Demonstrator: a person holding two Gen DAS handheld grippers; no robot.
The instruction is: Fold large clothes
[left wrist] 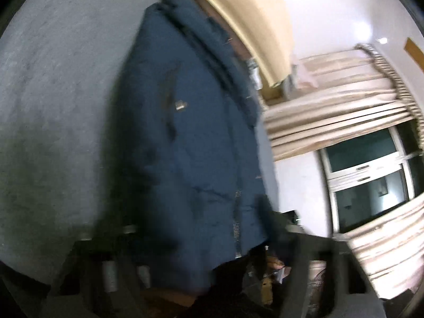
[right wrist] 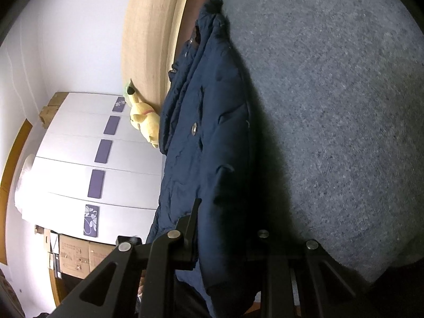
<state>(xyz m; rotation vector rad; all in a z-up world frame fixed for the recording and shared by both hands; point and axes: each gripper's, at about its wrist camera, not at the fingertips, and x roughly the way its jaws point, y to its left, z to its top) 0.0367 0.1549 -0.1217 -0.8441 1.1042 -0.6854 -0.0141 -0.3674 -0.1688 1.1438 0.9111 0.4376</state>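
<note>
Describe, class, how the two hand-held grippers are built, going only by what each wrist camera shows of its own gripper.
The right gripper is matte black: angular fingers, link arms with long cut-out slots, and round silver pivot pins. The left gripper looks similarly dark with silvery metal parts, but blur and shadow hide its detail. No cables, markings or sleeves are visible.

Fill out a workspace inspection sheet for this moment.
Surface: grey bedcover, bare beside the coat.
Job's things: navy padded coat lying lengthwise, hood toward the headboard.
Clutter: yellow plush toy by the headboard.
Grippers: right tongs shut on the coat's hem; left tongs blurred at the hem, grip unclear.
Cables: nothing seen.
Surroundings: white wardrobe, cardboard boxes, curtains, window.
</note>
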